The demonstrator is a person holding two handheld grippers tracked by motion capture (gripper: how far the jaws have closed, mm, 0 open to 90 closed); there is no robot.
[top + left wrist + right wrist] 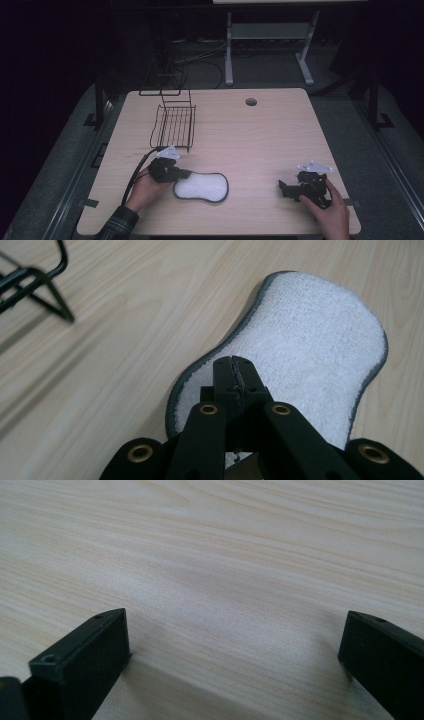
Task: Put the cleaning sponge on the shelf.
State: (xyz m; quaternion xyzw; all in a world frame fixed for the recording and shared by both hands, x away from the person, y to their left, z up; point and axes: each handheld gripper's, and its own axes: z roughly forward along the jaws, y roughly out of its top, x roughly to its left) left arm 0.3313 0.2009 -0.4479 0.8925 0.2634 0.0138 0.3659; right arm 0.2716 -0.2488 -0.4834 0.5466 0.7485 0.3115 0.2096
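A person's left hand [145, 187] holds the left gripper [235, 371] low and level over the near end of a white, grey-edged, peanut-shaped sponge pad [201, 187], jaws pressed together above its terry surface. The pad lies flat on the wooden table [260, 130], near its front edge, below a black wire rack [173, 125]. The right gripper [235, 645] rests well apart, jaws spread wide over bare wood.
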